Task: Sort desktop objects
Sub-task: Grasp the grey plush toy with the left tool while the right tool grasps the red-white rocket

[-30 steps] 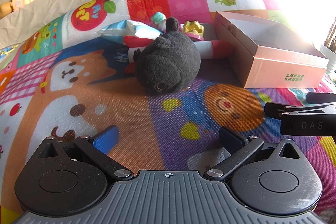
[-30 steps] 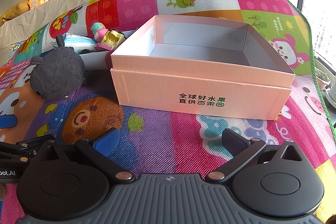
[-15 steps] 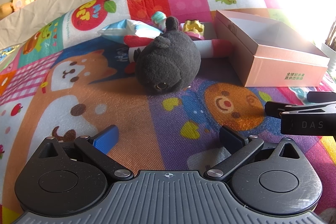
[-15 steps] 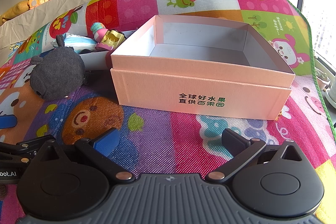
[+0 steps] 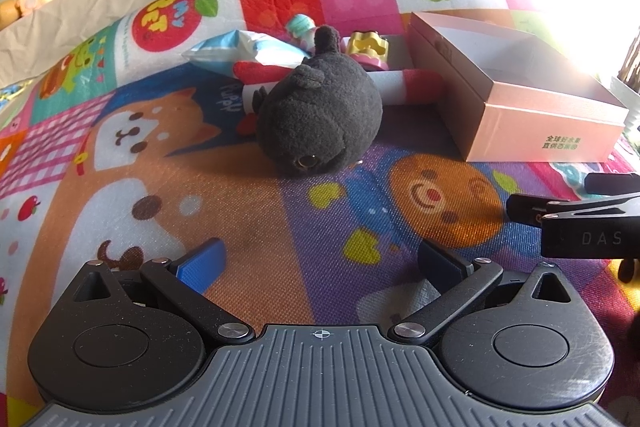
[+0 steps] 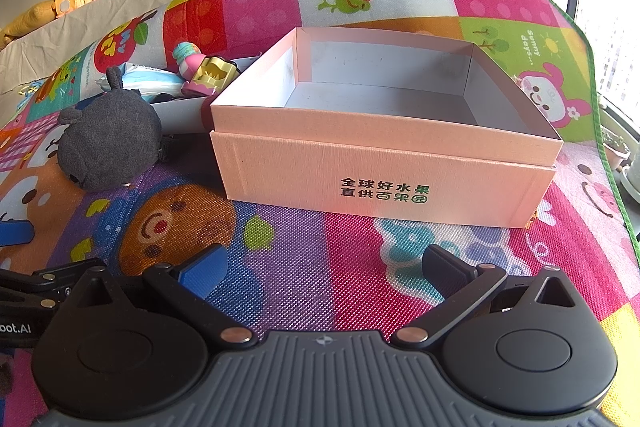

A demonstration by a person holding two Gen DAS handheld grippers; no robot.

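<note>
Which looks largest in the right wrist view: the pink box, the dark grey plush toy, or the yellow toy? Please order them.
1. pink box, clearly largest.
2. dark grey plush toy.
3. yellow toy, smallest; it lies farther from the camera, so its true size is less sure.

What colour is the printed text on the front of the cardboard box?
Dark green, on the pink box; it shows best in the right wrist view.

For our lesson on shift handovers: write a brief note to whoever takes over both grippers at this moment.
Left gripper: open, holding nothing, low over the mat, aimed at the grey plush.
Right gripper: open, holding nothing, facing the pink box.
Behind the plush: a blue-white packet, a red-white roll, small toys.
Done: nothing; the box holds nothing.
Left: everything, probably the plush first.
</note>
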